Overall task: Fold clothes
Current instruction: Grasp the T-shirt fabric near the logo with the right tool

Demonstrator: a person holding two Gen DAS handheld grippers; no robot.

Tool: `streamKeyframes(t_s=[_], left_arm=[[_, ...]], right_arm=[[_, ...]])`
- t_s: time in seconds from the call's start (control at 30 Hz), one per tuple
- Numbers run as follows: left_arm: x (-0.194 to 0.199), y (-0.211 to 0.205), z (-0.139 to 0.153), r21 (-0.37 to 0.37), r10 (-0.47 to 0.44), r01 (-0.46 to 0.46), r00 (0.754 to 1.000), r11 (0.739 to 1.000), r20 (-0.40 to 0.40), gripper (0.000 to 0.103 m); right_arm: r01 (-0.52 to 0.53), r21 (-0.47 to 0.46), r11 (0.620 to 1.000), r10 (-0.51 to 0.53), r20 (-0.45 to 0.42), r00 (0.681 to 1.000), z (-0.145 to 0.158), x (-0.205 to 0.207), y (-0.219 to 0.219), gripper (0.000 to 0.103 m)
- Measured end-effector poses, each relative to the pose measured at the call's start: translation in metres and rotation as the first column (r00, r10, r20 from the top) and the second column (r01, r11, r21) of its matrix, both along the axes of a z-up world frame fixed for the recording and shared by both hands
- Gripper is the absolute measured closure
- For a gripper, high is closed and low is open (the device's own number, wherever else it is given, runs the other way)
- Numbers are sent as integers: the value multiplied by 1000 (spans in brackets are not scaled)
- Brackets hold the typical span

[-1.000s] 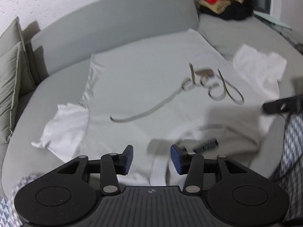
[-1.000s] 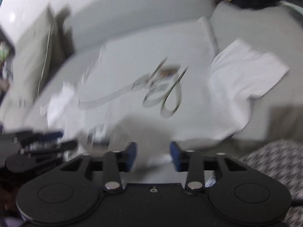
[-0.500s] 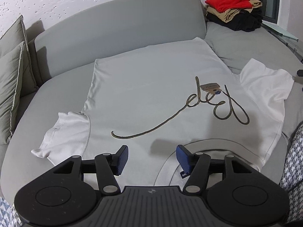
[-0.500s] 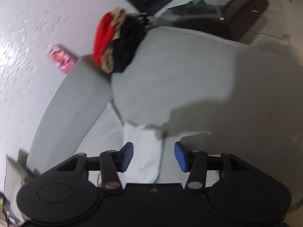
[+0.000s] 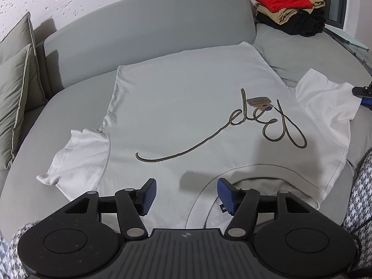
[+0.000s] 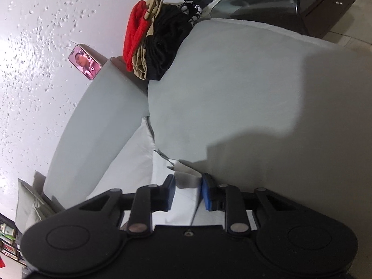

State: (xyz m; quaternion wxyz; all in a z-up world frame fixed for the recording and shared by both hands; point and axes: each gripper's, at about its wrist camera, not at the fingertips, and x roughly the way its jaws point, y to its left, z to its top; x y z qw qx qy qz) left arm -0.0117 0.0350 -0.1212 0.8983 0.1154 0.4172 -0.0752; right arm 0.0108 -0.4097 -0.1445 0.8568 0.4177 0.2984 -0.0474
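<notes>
Cursive script "dej" on T-shirt (image 5: 186, 107)

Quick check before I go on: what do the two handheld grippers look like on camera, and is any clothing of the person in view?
Both the left gripper and right gripper are matte black, with two round housings, silver pivot pins and blue textured pads. The left has a ribbed centre plate with a small cross mark. A black-and-white houndstooth sleeve shows at the left view's edge.

The left gripper (image 5: 186, 194) is matte black, with two round discs on its wide base, a ribbed centre plate bearing a small cross-shaped mark, silver pivot screws on the linkages, and blue textured pads (image 5: 226, 196). The right gripper (image 6: 187, 191) matches it (though its centre plate carries one small screw). Houndstooth-patterned fabric (image 5: 359, 197) shows beside the left gripper's base.
</notes>
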Motion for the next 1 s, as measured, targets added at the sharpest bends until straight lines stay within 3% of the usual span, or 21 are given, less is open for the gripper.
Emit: streamKeyframes(t_s=[0.07,0.2,0.27,0.43,0.53,0.67,0.87,0.93,1.0], left_arm=[[0,1,0,0,0,0,1000,1000,1,43],[0,4,-1,-4,3,-3,1000,1000,2,43],[0,6,-1,-10,8,-8,1000,1000,2,43],[-1,10,-1,-21,14,-14,1000,1000,7,43],[-1,12,-1,-25,20,-20,1000,999,8,43],[-1,16,-1,-29,32,-32,999,999,6,43],[1,20,-4,-33,49,-50,999,998,-7,43],[1,20,-4,-26,50,-50,999,998,-8,43],[1,19,-5,-17,48,-49,999,999,-7,43]], right_arm=[[-4,-6,1000,4,-5,1000,1,0,2,99],[39,-36,999,-39,5,999,9,-3,8,100],[38,-95,995,-37,11,999,19,0,18,100],[-79,-302,950,95,37,995,53,15,69,100],[-195,-464,864,228,15,974,68,23,115,100],[-356,-636,685,407,-71,910,65,25,179,100],[-557,-701,445,571,-257,780,27,18,238,100],[-621,-667,412,597,-317,737,18,17,241,95],[-646,-617,449,608,-319,727,18,14,231,74]])
